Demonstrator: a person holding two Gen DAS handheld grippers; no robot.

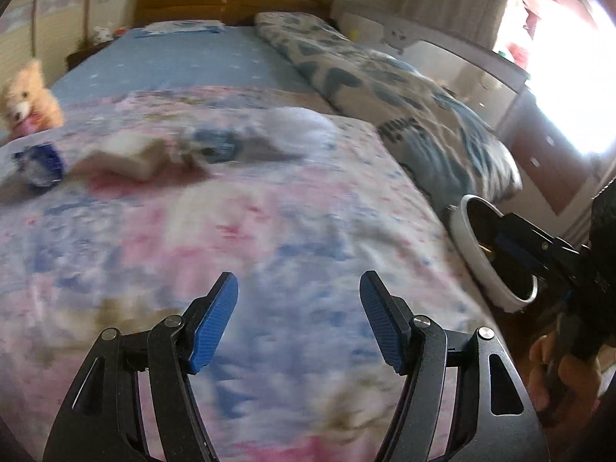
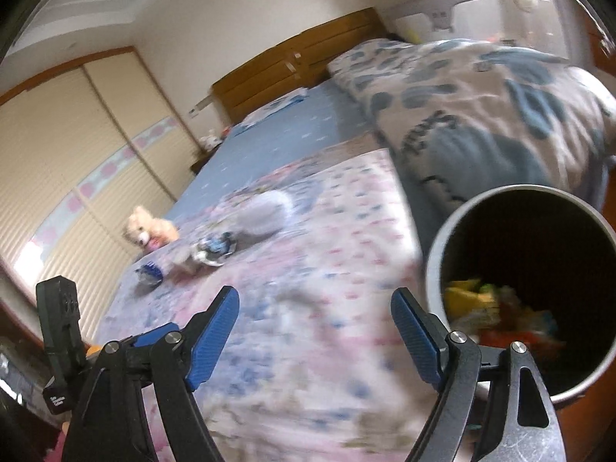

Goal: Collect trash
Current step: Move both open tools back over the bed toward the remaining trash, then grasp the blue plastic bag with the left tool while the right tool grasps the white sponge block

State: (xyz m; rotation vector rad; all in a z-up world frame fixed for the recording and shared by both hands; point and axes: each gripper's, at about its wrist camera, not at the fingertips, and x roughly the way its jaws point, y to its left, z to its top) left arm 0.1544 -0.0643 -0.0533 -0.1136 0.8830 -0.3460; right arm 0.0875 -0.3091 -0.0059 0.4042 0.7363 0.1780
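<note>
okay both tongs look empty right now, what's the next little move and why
Probably reach the left tongs forward and left toward the blue wrapper on the floral blanket. Both tongs are open and hold nothing, several scraps remain on the bed, and the trash bin beside the right tongs already holds some.

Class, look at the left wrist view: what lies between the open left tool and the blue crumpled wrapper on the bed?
Only bare pink-and-blue floral bedspread lies between the left tool and the blue crumpled wrapper, as the left wrist view shows.
</note>
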